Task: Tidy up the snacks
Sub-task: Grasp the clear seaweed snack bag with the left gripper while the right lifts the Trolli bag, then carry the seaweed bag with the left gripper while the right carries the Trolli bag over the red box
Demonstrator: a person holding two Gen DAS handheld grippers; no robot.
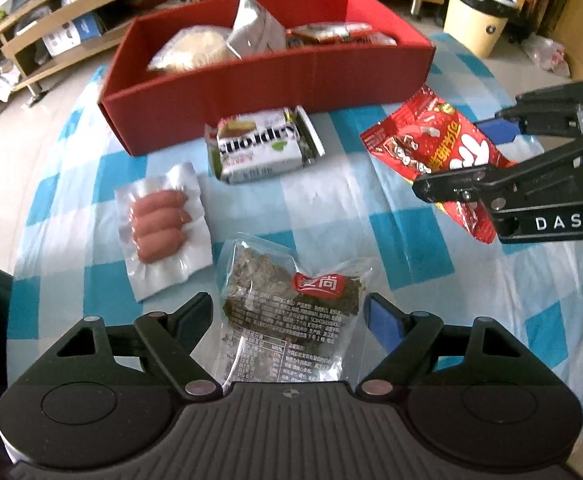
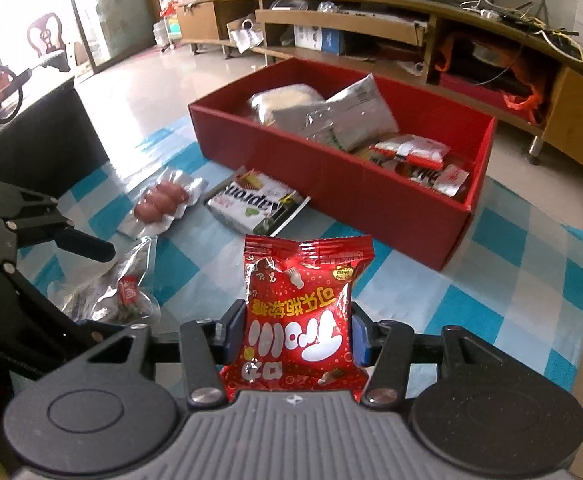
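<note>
My left gripper [image 1: 289,312] points down over a clear packet of dark snack [image 1: 287,280], its pads closed against the packet's clear side edges. In the right wrist view the same packet [image 2: 111,292] sits under the left gripper's fingers [image 2: 87,246]. My right gripper [image 2: 297,336] is shut on a red candy packet [image 2: 299,304] held above the cloth; it shows at the right as right gripper [image 1: 459,160] with the red packet [image 1: 423,144]. A sausage pack [image 1: 159,220] and a green-and-white biscuit packet [image 1: 259,148] lie in front of the red box [image 1: 267,80].
The red box [image 2: 331,196] holds several packets and stands at the far side of the blue-checked tablecloth [image 1: 331,216]. A cream waste bin [image 1: 475,16] stands beyond the table. A low wooden shelf unit [image 2: 371,12] runs along the wall.
</note>
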